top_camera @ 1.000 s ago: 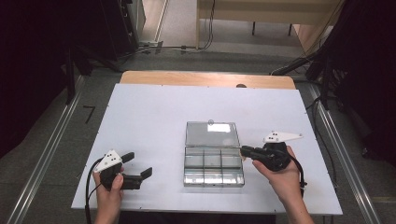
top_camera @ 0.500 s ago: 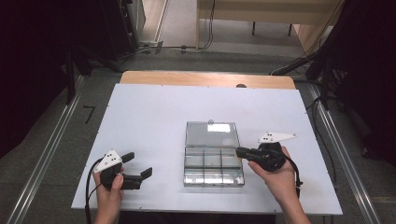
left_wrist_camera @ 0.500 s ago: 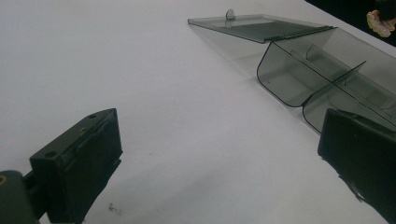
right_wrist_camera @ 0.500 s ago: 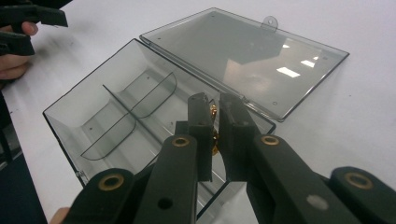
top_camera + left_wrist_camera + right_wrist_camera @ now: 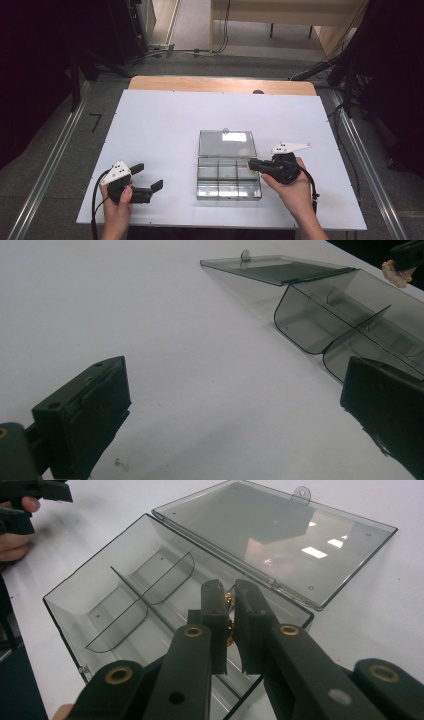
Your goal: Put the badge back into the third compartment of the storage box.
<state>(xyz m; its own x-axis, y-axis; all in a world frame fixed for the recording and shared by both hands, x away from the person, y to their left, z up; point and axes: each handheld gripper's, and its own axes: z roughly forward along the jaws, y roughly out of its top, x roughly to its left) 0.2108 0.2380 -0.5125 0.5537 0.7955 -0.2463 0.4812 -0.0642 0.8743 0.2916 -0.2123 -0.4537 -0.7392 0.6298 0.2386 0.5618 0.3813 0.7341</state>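
A clear plastic compartment box (image 5: 229,198) lies open mid-table, its lid (image 5: 227,143) flat on the far side. My right gripper (image 5: 251,165) reaches in from the right over the box's right compartments. It is shut on a small golden-brown piece (image 5: 228,599), which is pinched between the fingertips of the right gripper (image 5: 228,587) above the box (image 5: 65,615) and close to the lid's (image 5: 280,535) hinge. The left gripper view shows that piece (image 5: 398,272) above the box (image 5: 310,325). My left gripper (image 5: 147,176) rests near the front left with its jaws wide apart and nothing between them (image 5: 235,415).
The white tabletop (image 5: 165,125) has bare room all around the box. A wooden strip (image 5: 220,85) runs along its far edge. Dark equipment and cables stand on the floor beyond. The compartments I can see hold nothing.
My right gripper has crept a little to the left, from beside the box's right edge to over its right compartments, still gripping the piece. The left gripper has stayed put.
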